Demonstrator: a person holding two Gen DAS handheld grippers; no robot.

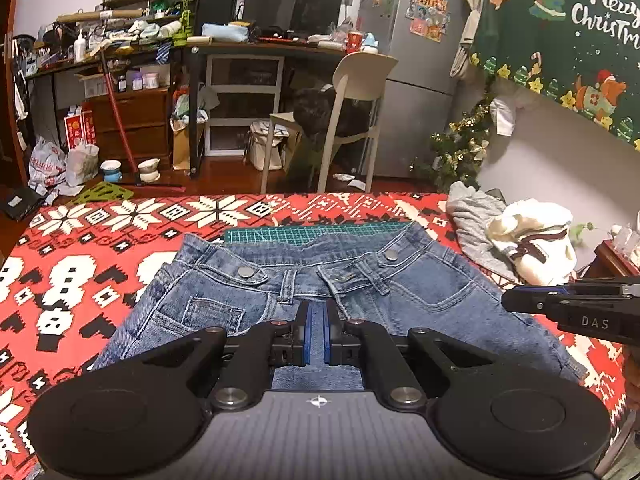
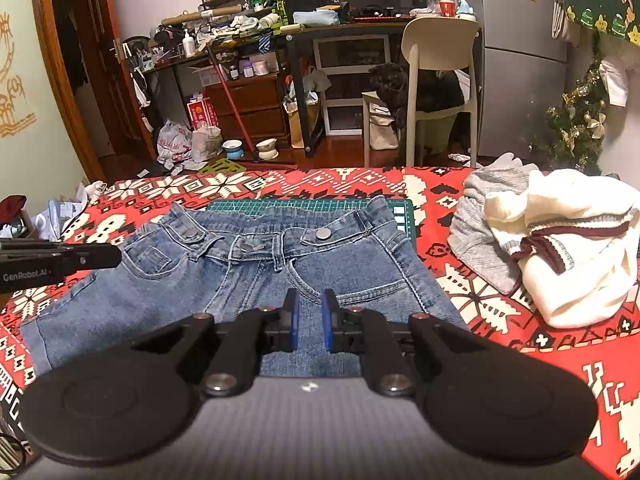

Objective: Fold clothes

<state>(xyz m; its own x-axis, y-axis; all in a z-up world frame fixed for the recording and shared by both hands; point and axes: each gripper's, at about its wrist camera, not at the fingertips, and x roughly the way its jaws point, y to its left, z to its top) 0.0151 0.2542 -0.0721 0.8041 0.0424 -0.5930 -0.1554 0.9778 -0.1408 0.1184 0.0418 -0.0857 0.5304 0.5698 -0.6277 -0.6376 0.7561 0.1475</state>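
Left wrist view: left hand-held gripper [image 1: 318,330] hovers low over the jeans [image 1: 224,300], blue pads w/ only a narrow gap, nothing between them. Jeans lie flat, front up, on the red patterned bench cover [image 1: 72,248], waistband at the far edge over a green cutting mat [image 1: 280,234]. Right wrist view: right hand-held gripper [image 2: 311,326] sits above the right thigh panel, pads spread a bit wider, also pinching nothing. Further right, a grey top [image 2: 476,248] and white knit [image 2: 568,280] lie crumpled in a heap, well apart from the jeans.

Handling (judgement): denim is heavyish, soft but w/ stiff seams; it won't slip much on the cover and should keep a crease. Best holds are the thick bits, i.e. waistband corners by the belt loops, or the side seams, one gripper each side. Legs run toward the cameras, hems mostly hidden under the grippers, so can't tell if the jeans are already part-folded lengthwise or just spread.
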